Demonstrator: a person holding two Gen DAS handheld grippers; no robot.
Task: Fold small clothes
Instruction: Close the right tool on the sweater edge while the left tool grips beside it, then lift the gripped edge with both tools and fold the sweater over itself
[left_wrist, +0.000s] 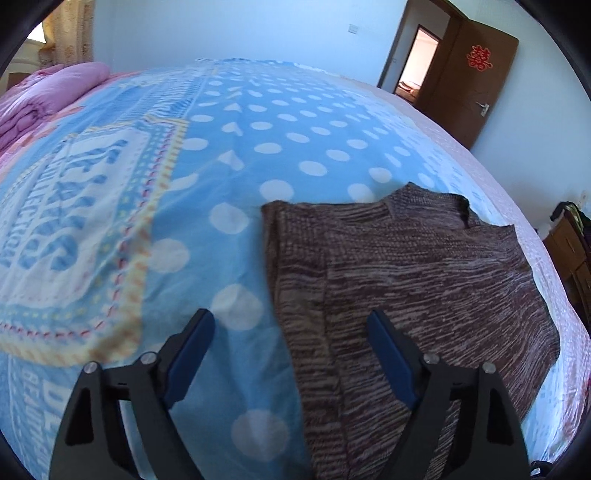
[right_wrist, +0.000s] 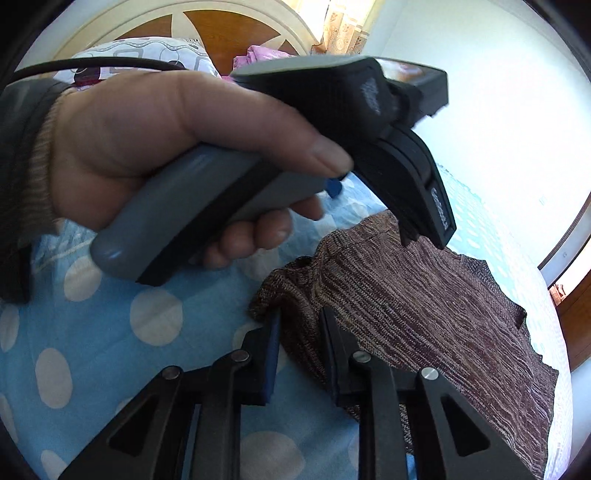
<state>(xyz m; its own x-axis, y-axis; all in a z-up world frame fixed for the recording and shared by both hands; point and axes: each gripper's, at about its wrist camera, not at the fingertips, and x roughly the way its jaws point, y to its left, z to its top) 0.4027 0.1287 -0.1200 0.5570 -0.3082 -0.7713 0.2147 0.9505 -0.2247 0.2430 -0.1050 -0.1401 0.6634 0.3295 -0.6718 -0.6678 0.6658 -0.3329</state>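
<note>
A brown-and-cream marled knitted garment (left_wrist: 417, 280) lies spread flat on a blue bedsheet with white polka dots (left_wrist: 280, 147), toward the right side of the bed in the left wrist view. Its near left edge is folded over, leaving a straight vertical crease, and a notched neckline shows at its far edge.

The left gripper (left_wrist: 291, 326) hangs above the garment's left border with its jaws wide apart; one blue-padded finger is over bare sheet and the other over the knit, and nothing is caught between them. In the right wrist view the person's left hand (right_wrist: 155, 147) is wrapped around that gripper's grey handle, a ribbed beige cuff at the wrist.

The right gripper (right_wrist: 299, 325) has its jaws drawn close together around a bunched corner of the garment (right_wrist: 424, 314). The fabric rises into the narrow gap between the fingers, and the pads appear to pinch it, though the contact itself is hard to make out.

Farther off, a pink quilt (left_wrist: 55, 96) sits at the far left of the bed. A brown wooden door (left_wrist: 476, 85) with a red paper ornament stands open at the far right. A round wooden headboard (right_wrist: 207, 26) lies beyond the hand.
</note>
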